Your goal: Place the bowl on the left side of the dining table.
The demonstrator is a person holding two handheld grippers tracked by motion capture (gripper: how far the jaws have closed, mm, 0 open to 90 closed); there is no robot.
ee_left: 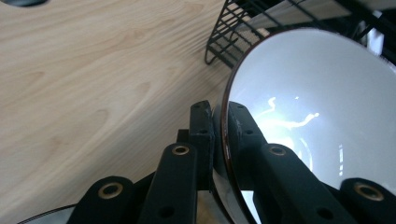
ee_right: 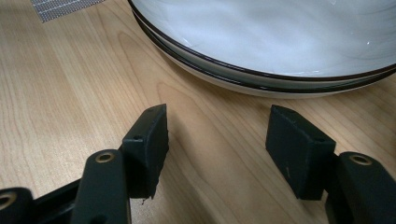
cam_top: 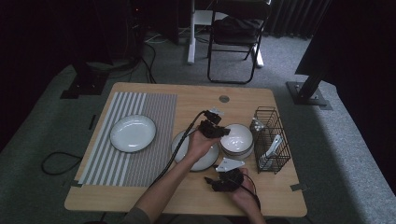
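The left gripper point(cam_top: 223, 132) reaches across the wooden table point(cam_top: 196, 98) to the white bowl point(cam_top: 238, 137), which sits right of centre, just left of the black wire basket point(cam_top: 271, 140). In the left gripper view its two black jaws are clamped on the bowl's point(ee_left: 317, 107) dark-edged rim, one pad outside the wall and one inside, at about nine o'clock on the bowl as the high view shows it. The basket point(ee_left: 233, 28) stands just beyond the bowl there.

Beneath the left hand lies a stack of white plates point(cam_top: 203, 161), touching or nearly touching the bowl at the bowl's eight o'clock.

The right gripper point(cam_top: 215, 181) rests near the table's front edge, at six o'clock from the plates and well short of the bowl. In the right gripper view its jaws stand apart with bare wood between them and nothing in their grasp; the stacked plates point(ee_right: 261, 42) lie just ahead of the pads, at twelve o'clock.

Farther left, a striped place mat point(cam_top: 140, 163) carries a single white plate point(cam_top: 133, 133), at nine o'clock from the bowl and well apart from it. A folding chair point(cam_top: 236, 42) stands on the carpet beyond the table's far edge.
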